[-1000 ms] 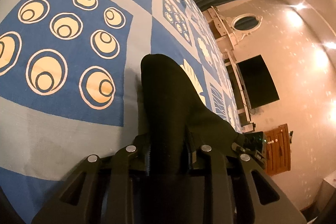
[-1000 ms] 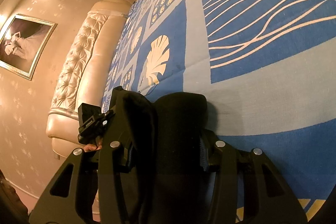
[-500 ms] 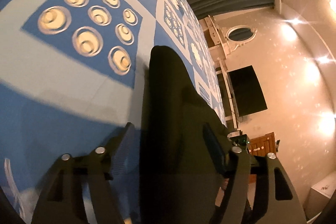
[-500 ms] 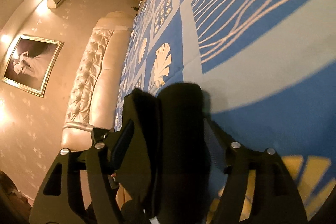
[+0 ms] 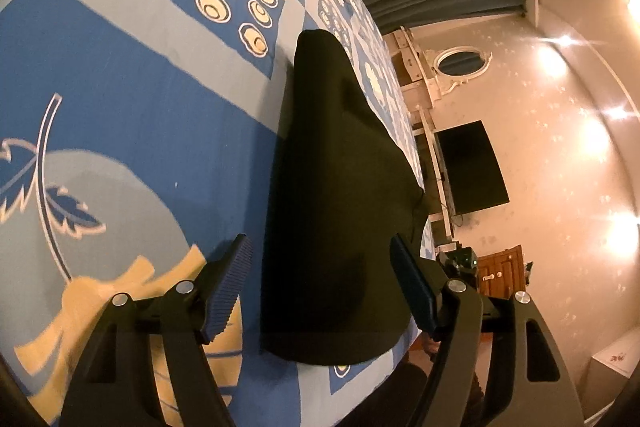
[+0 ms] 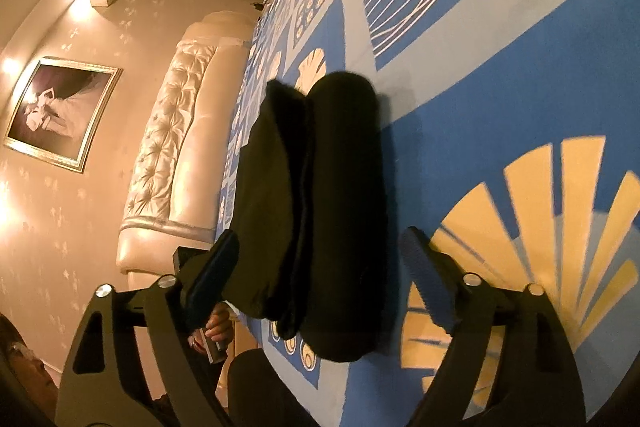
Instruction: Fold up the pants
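The black pants (image 5: 340,195) lie folded in a long bundle on the blue patterned bedspread (image 5: 140,99), one end near the bed's front edge. My left gripper (image 5: 320,255) straddles that near end. Its jaws are opening, and the blue pads (image 5: 230,287) stand clear of the cloth on both sides. In the right wrist view the pants (image 6: 332,207) show as two stacked layers. My right gripper (image 6: 320,247) also has its jaws opening around the bundle, and its pads (image 6: 424,279) do not touch it.
A cream tufted headboard (image 6: 172,155) runs along the bed's side, under a framed picture (image 6: 60,115). A dark screen (image 5: 472,167) and a wooden cabinet (image 5: 500,271) stand past the bed. A person's hand (image 6: 216,327) shows at the bed's front edge.
Both grippers went from shut on the pants to open and drew back toward the bed's edge. The pants now rest on the bedspread.
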`<state>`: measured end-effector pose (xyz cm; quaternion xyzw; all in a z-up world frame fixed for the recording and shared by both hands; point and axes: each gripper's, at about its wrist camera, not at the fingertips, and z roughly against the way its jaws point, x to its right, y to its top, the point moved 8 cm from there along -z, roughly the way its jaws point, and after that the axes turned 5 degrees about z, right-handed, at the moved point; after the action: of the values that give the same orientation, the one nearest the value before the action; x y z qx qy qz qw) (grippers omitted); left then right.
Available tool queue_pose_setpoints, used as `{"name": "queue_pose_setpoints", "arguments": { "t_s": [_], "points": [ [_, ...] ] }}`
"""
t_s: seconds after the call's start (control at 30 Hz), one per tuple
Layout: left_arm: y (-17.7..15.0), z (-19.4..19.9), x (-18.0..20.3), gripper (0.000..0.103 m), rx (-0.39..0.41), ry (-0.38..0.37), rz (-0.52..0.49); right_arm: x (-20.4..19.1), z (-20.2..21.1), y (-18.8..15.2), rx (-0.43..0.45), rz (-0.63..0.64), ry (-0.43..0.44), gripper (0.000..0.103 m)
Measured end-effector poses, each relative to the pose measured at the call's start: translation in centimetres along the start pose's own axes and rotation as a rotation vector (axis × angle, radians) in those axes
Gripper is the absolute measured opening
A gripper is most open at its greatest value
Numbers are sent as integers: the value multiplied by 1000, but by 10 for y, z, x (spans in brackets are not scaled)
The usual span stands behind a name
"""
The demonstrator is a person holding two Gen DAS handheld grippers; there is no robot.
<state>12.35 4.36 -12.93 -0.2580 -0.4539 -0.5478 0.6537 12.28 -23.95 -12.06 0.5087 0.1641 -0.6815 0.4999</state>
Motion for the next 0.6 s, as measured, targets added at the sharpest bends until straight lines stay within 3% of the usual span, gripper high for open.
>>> {"name": "queue_pose_setpoints", "arguments": {
  "t_s": [0.27, 0.6],
  "points": [
    [2, -3, -1, 70, -1, -37, 66, -11, -15, -17, -58, 29, -4, 90],
    [-9, -18, 7, 70, -38, 11, 56, -19, -22, -25, -72, 25, -2, 91]
  ]
}}
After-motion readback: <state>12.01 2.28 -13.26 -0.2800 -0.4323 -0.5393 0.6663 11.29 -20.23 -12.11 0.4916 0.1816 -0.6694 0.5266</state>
